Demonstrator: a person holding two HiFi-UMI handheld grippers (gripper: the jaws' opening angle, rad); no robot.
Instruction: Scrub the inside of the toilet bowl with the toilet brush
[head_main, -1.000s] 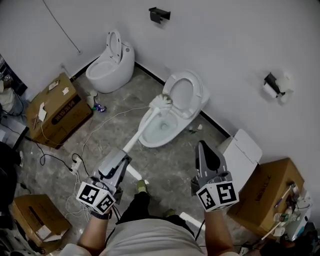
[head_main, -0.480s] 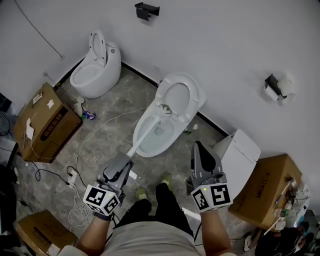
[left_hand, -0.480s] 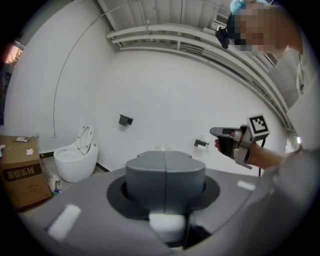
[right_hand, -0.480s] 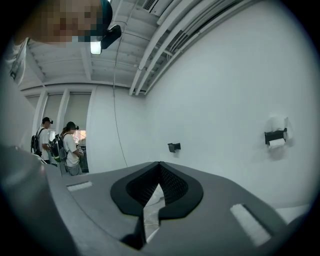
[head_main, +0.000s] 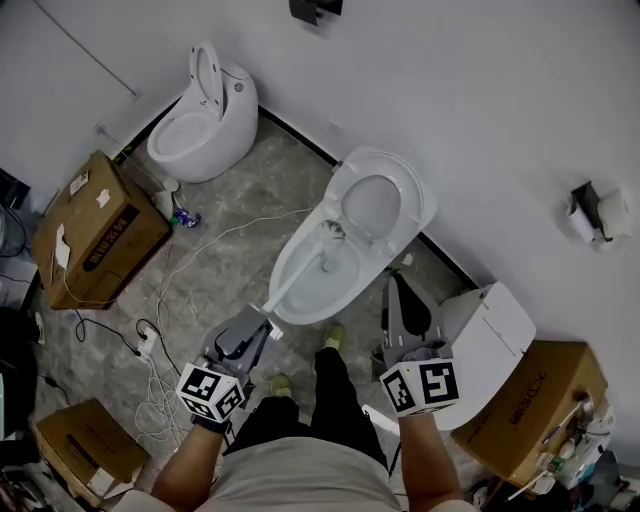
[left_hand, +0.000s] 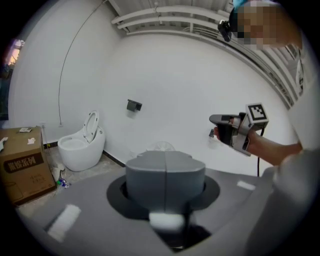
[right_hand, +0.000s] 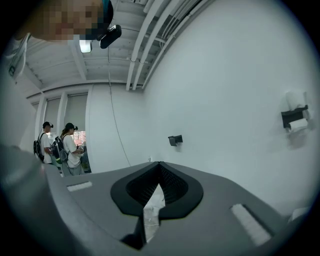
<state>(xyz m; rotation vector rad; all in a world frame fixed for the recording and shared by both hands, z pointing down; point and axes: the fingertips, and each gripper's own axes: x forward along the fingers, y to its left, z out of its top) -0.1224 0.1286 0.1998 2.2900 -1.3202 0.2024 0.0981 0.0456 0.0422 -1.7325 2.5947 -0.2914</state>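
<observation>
The left gripper (head_main: 258, 322) is clenched on the white handle of the toilet brush (head_main: 298, 270). Beside it the right gripper (head_main: 400, 292) hangs over the floor with its jaws pressed together and nothing between them. The brush slants up and away, and its bristle head sits inside the toilet bowl (head_main: 355, 290), near the back, below the raised lid (head_main: 375, 200). Farther off, a second toilet (head_main: 205, 120) stands against the wall, with a cardboard box (head_main: 95, 225) near it.

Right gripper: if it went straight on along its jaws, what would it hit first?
Most likely the white wall: the right gripper, jaws shut and empty, faces bare wall between the black bracket and the paper holder. Depth is unclear.
</observation>
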